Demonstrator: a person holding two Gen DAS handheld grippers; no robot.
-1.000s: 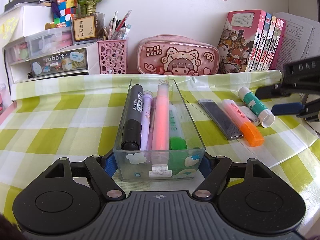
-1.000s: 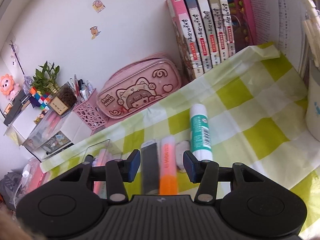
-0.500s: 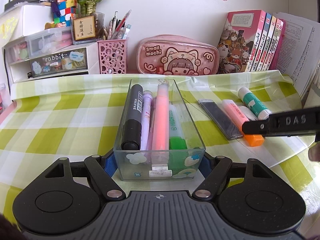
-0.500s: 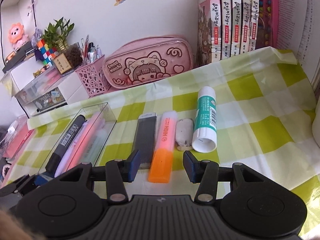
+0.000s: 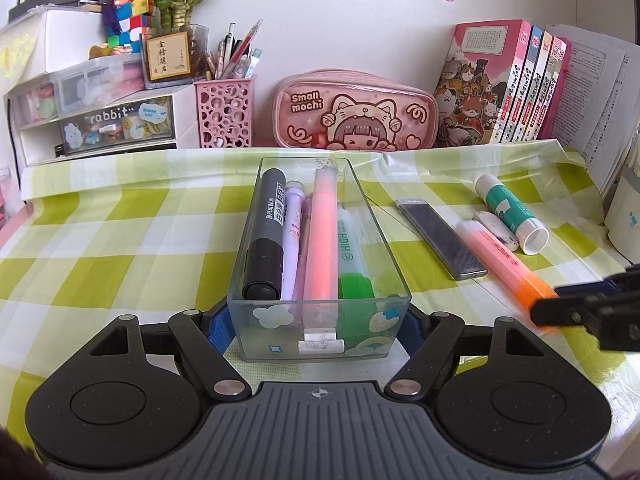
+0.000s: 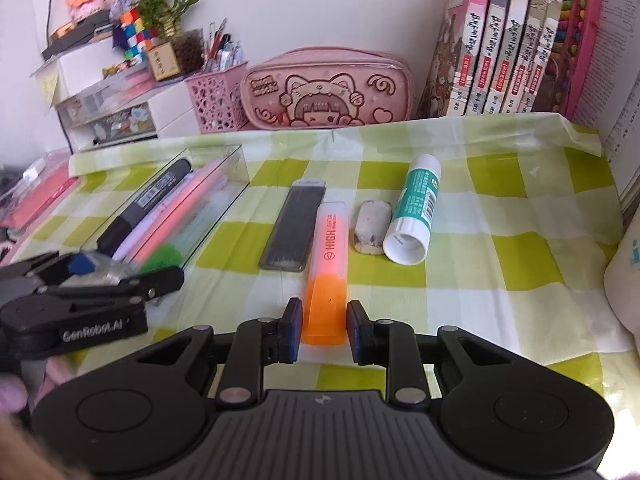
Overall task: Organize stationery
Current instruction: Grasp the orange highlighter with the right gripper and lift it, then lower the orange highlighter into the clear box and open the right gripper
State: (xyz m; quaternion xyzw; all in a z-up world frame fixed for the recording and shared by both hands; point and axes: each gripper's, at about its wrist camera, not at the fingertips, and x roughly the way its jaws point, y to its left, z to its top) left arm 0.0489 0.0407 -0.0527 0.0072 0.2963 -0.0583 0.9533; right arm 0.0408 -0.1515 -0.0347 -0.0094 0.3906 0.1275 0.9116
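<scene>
Right gripper [image 6: 323, 330]: jaws closing around the orange highlighter [image 6: 327, 272], a narrow gap still visible at each pad. Left gripper [image 5: 319, 322]: fingers clamped on the near end of the clear box [image 5: 320, 320]. The highlighter lies to the right of the box, between a grey lead case [image 6: 291, 225] and an eraser [image 6: 372, 226]; a glue stick [image 6: 414, 212] lies beyond the eraser.

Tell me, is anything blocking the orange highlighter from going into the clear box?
Nothing visible does. The orange highlighter lies between the closing right gripper, and only bare tablecloth separates it from the open-topped clear box.
</scene>
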